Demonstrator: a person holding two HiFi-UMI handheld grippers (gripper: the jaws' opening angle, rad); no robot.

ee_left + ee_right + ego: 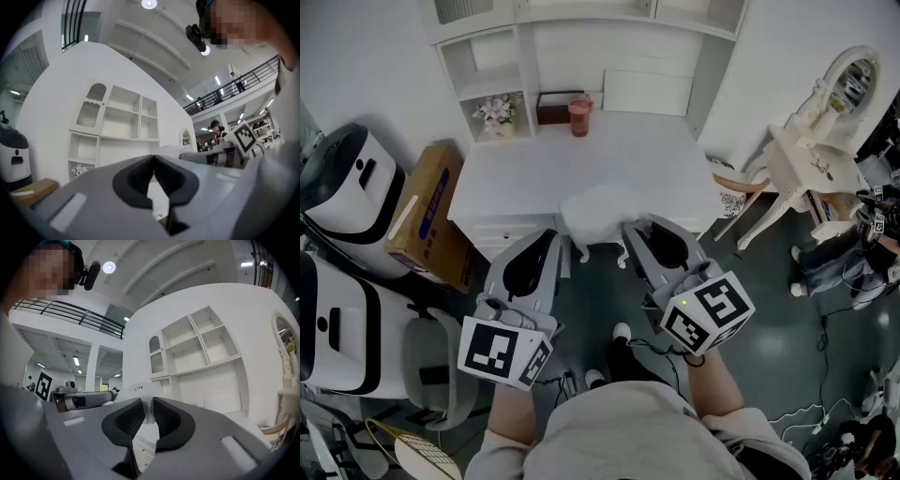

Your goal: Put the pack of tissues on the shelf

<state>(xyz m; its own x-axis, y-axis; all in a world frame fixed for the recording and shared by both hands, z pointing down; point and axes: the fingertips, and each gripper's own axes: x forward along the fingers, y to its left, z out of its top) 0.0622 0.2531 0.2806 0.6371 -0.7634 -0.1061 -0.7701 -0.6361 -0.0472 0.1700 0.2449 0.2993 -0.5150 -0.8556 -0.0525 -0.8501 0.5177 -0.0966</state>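
The pack of tissues (pixel 598 208), white in a thin clear wrapper, hangs over the front edge of the white desk (pixel 534 169). My right gripper (pixel 628 229) is shut on an edge of its wrapper (pixel 147 409), and the pack's bulk (pixel 133 391) shows just past the jaws. My left gripper (pixel 551 234) is beside the pack on its left, shut with nothing between its jaws (pixel 153 161). The white shelf unit (pixel 492 89) rises at the back of the desk; its open compartments (pixel 206 348) (pixel 124 122) lie ahead of both grippers.
On the desk's back stand a pink cup (pixel 579 115), a brown box (pixel 555 106) and a small flower bunch (pixel 496 112) in a low cubby. A cardboard box (pixel 427 211) and white appliances (pixel 347 183) crowd the left. A white vanity stand (pixel 811 155) is at the right.
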